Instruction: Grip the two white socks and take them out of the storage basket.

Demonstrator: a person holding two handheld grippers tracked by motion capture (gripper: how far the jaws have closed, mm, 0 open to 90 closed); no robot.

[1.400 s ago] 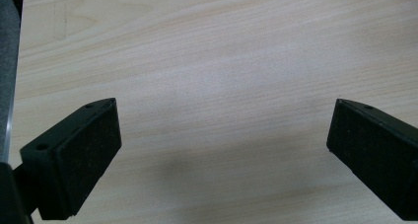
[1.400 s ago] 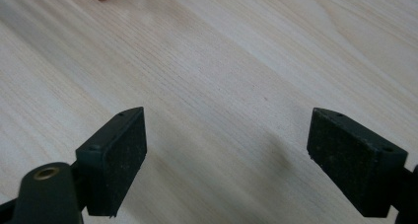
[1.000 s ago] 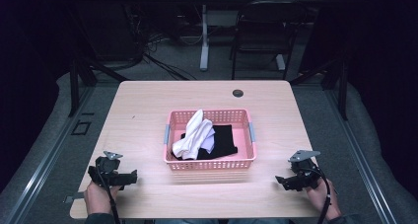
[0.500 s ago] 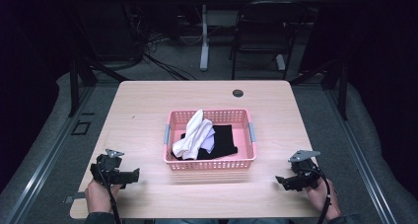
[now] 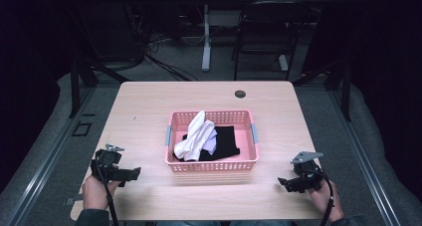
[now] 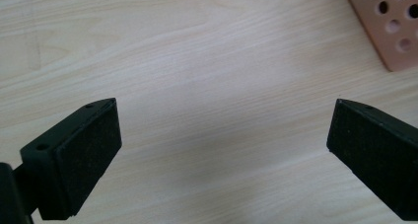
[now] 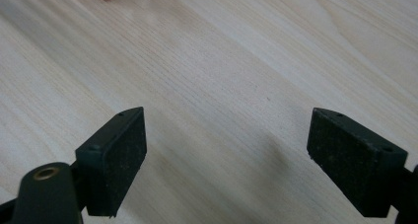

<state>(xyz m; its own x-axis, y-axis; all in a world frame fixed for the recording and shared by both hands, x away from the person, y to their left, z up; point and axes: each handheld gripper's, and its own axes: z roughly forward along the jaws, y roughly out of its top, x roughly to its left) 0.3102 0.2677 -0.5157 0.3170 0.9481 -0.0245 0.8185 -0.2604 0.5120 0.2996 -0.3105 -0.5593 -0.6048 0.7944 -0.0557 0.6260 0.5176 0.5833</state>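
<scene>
A pink basket sits mid tabletop w/ white cloth & black cloth inside. Left gripper & right gripper rest near the front edge, one each side of it. Both have jaws wide open, holding nothing.

i see a pink perforated basket at the centre of the frame, upright on the table. inside it, a white cloth is heaped at the left, partly over a flat black cloth on its right.
</scene>
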